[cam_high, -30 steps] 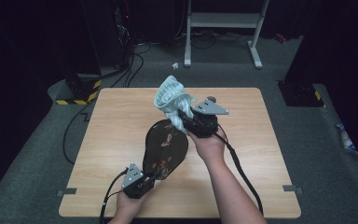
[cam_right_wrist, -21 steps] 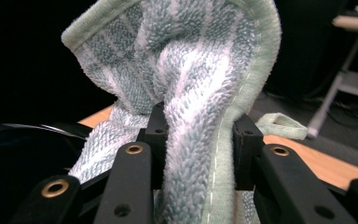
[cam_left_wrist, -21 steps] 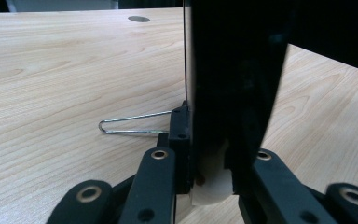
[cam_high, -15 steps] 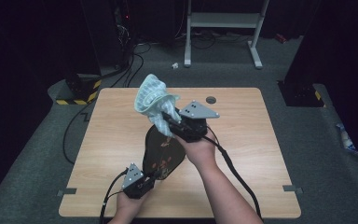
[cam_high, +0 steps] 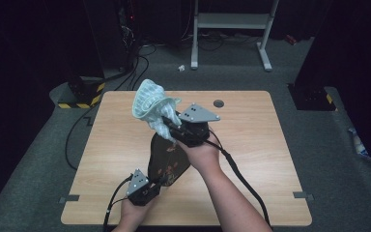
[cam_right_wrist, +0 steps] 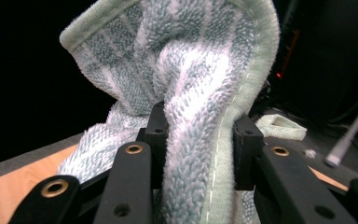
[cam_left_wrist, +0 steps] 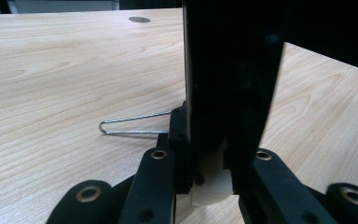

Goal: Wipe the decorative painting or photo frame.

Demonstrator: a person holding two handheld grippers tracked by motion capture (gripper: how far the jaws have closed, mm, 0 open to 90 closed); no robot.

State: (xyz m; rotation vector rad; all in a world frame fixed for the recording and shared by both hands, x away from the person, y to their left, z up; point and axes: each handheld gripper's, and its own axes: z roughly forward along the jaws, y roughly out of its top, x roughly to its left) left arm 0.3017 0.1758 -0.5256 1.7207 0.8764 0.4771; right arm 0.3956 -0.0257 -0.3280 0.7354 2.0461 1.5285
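right claw (cam_high: 170, 129) is clamped on the towel (cam_high: 153, 104), held up above the worktop (cam_high: 251, 145). left claw (cam_high: 158, 182) grips the dark board's (cam_high: 166, 157) near edge, perhaps a clipboard.

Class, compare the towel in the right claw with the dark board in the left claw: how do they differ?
The towel is pale green-and-white, soft and crumpled; the board is dark, flat and stiff. The towel is lifted above the table; the board stands tilted with one end low by the left claw. Each is clamped: the towel in the right claw.
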